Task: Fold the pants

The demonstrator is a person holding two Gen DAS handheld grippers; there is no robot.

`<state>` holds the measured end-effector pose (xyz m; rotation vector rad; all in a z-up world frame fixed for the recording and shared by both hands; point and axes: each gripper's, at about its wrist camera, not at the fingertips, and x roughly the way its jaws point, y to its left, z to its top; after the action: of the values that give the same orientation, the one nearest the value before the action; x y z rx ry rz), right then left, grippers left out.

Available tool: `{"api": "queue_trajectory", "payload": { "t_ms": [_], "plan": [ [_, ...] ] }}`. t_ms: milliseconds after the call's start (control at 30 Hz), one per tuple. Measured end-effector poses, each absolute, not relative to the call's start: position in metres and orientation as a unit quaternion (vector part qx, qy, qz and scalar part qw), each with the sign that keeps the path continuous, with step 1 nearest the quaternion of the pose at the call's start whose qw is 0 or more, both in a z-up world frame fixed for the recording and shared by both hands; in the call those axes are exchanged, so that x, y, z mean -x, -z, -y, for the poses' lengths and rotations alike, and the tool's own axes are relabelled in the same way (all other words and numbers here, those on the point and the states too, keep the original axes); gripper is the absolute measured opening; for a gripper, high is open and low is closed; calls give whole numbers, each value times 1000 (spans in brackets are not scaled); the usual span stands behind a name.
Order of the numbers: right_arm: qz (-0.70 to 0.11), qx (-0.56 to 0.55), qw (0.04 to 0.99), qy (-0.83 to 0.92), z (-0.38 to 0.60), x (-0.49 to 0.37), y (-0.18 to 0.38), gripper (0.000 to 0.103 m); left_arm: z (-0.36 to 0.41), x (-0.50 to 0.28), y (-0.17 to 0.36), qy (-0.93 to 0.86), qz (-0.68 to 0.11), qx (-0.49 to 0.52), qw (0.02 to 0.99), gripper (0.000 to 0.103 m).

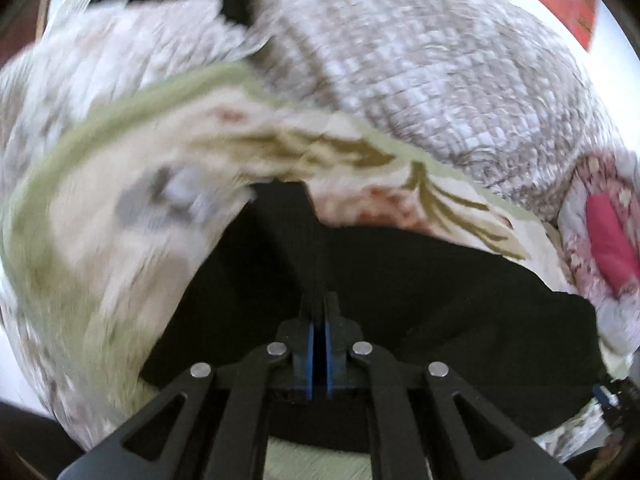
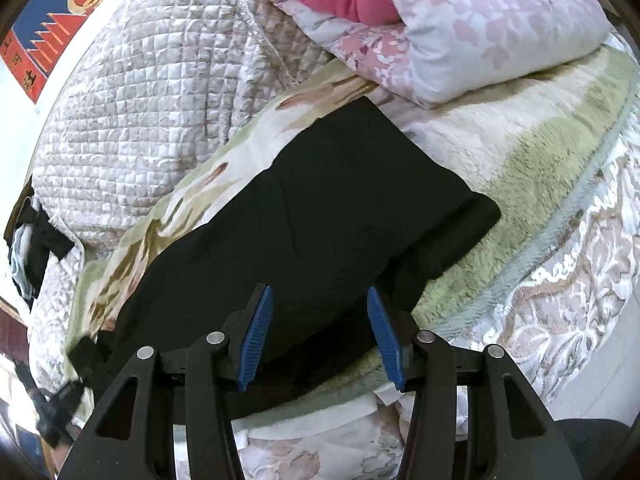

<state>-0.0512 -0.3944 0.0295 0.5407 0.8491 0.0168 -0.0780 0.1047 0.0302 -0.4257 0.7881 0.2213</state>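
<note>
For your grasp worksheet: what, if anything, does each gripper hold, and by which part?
Left gripper: jaws shut on the black pants, pinching a raised fold. Right gripper: jaws open above the pants, holding nothing.

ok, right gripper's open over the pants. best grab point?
Judging from the right wrist view: the near long edge of the black pants, just ahead of the open right gripper. It lies flat on the green blanket; come in low from the near side.
</note>
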Motion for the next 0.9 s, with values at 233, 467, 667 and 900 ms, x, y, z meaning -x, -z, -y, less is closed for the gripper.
{"api": "queue_trajectory", "payload": {
  "t_ms": [233,467,667,900],
  "plan": [
    [-398,-266,878,12,397,57,-32,50,-128,84,-13,-101,-384,289,871,42],
    [-375,-284,882,42,408,61,-36,50,-133,78,-9,-104,-378,296,871,42],
    [-360,-286,887,42,415,52,-39,50,-124,68,-11,-96,-384,267,878,13],
    [-364,-322,872,54,428,36,-31,50,-125,67,-12,-100,-388,255,880,9]
  ]
}}
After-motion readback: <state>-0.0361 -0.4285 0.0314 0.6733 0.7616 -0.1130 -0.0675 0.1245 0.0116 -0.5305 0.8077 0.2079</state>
